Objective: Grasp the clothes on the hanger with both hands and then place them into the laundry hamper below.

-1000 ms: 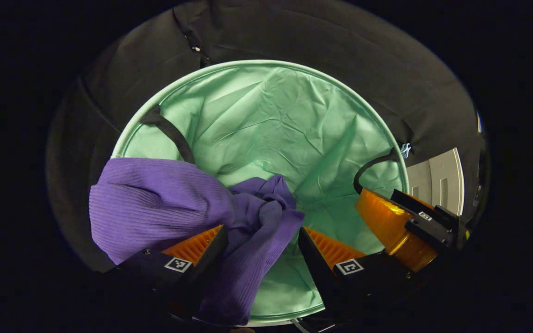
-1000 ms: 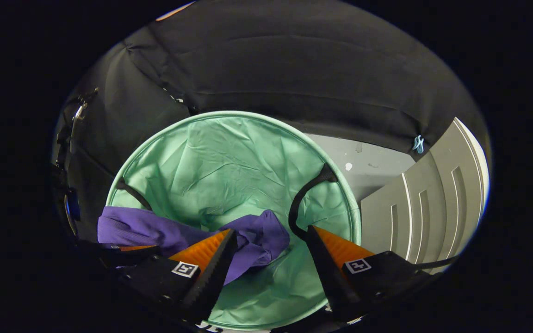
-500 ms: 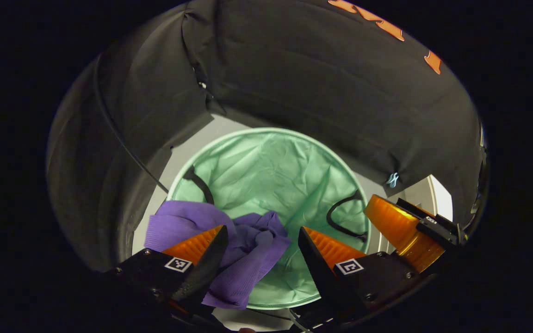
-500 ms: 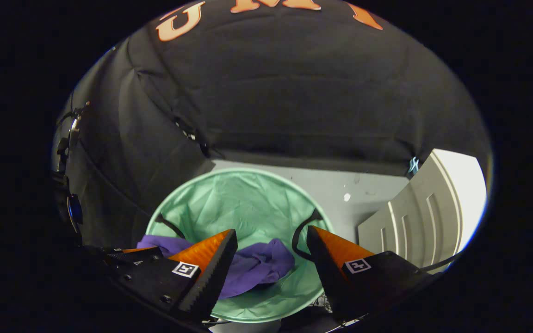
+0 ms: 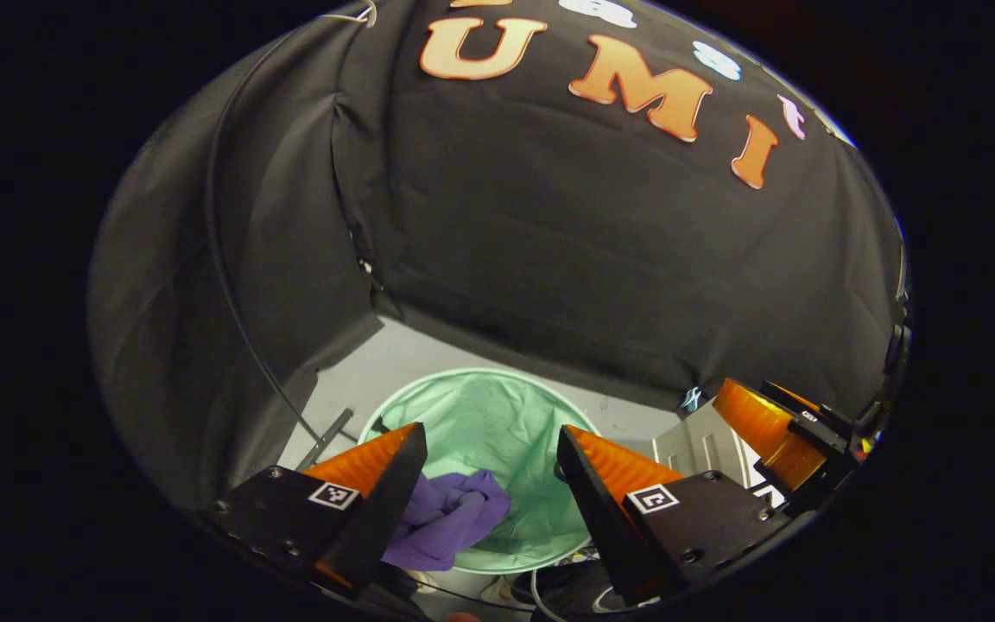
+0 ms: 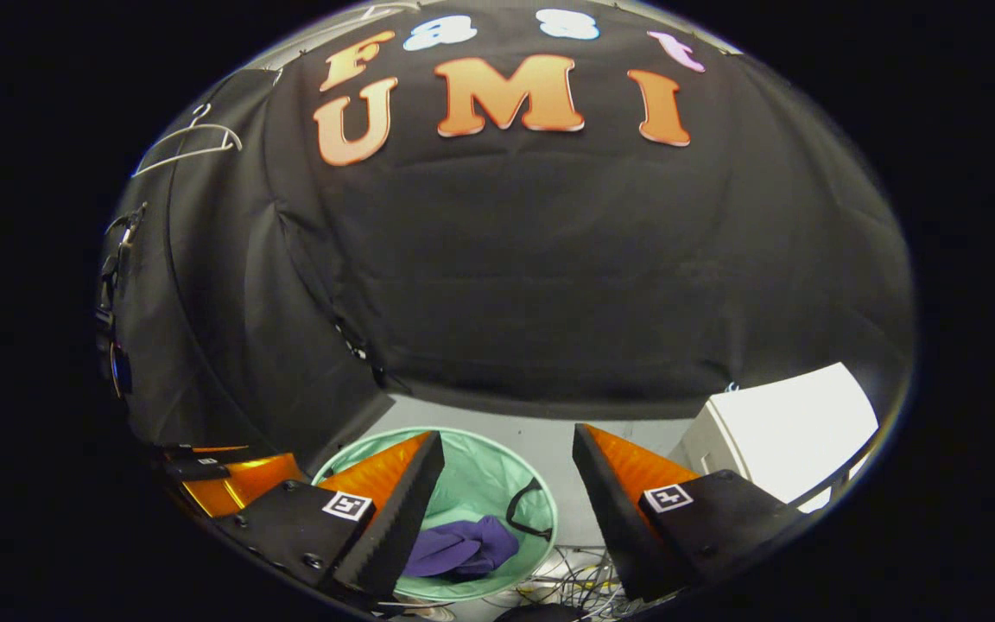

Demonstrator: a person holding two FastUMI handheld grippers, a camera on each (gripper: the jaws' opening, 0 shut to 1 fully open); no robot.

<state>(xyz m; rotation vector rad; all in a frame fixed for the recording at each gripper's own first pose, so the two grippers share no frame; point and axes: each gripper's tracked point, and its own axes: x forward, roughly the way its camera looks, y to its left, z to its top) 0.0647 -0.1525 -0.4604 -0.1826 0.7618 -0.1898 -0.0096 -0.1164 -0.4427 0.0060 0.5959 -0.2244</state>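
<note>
Where the grey floor meets the black cloth wall [image 5: 601, 259], round mint-green laundry hamper [image 5: 497, 415] standing open, well below both tools. White panelled unit [image 6: 782, 432] to the hamper's right in the right gripper view, same unit [image 5: 705, 445] partly seen in the left gripper view. Purple clothes [image 5: 450, 518] lying crumpled inside the hamper against its near wall, draped over the near rim in the left gripper view; same purple heap [image 6: 463, 546] resting inside the hamper in the right gripper view, beside a black handle loop [image 6: 525, 510]. Left gripper [image 5: 491, 432] spread wide, nothing between the fingers, clear above the clothes. Right gripper [image 6: 508, 439] likewise parted and empty. Bare wire hanger [image 6: 186, 147] high on the wall at upper left. Loose cables [image 6: 575, 574] on the floor just beside the hamper.
</note>
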